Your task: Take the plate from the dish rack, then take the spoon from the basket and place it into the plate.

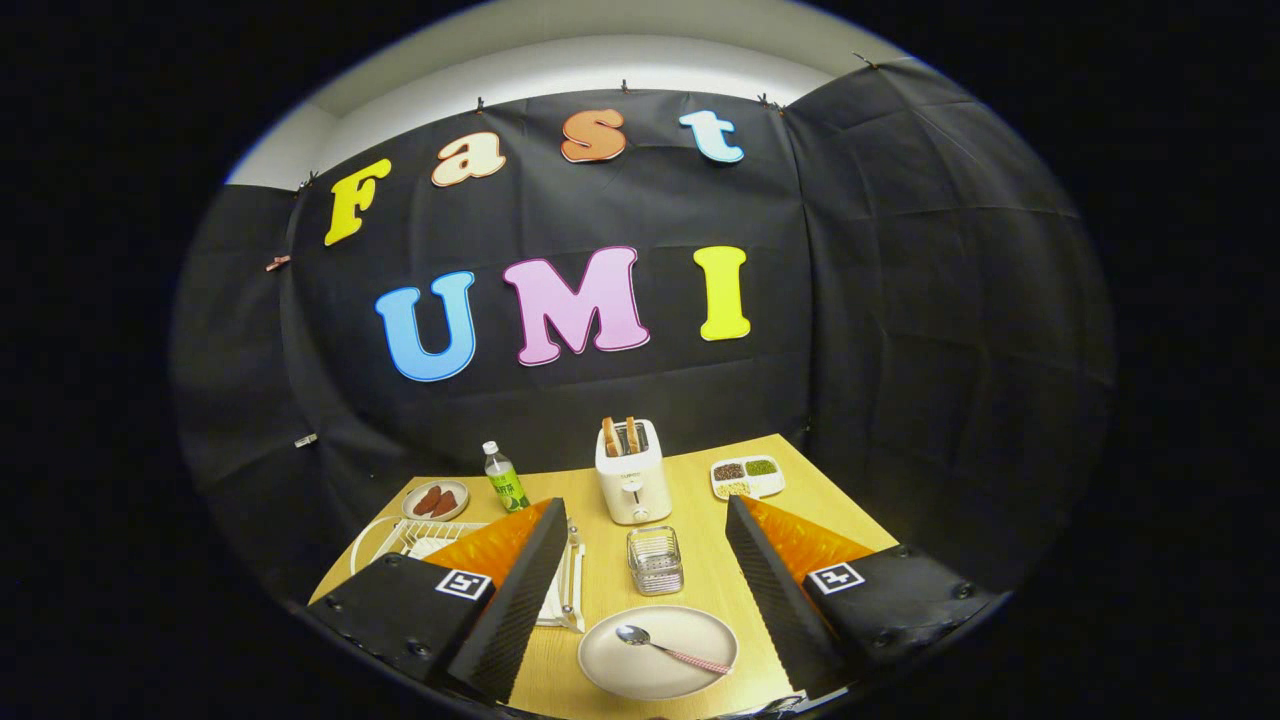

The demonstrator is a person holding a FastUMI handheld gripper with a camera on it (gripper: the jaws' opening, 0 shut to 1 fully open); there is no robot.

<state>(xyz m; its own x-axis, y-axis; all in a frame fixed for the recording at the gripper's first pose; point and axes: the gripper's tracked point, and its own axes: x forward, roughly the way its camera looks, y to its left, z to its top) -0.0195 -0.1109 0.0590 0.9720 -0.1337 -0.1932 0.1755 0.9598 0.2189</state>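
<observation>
A pale round plate (658,655) lies flat on the wooden table (690,500), between my two fingers and near their base. A spoon (668,648) with a metal bowl and a pink striped handle rests across the plate. My gripper (645,515) is open, held above the table, with nothing between its fingers. A small wire basket (655,560) stands just beyond the plate, between the fingers. The white dish rack (415,540) sits to the left, partly hidden behind my left finger.
A white toaster (632,483) with two bread slices stands beyond the basket. A green bottle (506,480) and a small dish of reddish food (436,499) sit at the back left. A divided tray of grains (747,477) lies at the back right.
</observation>
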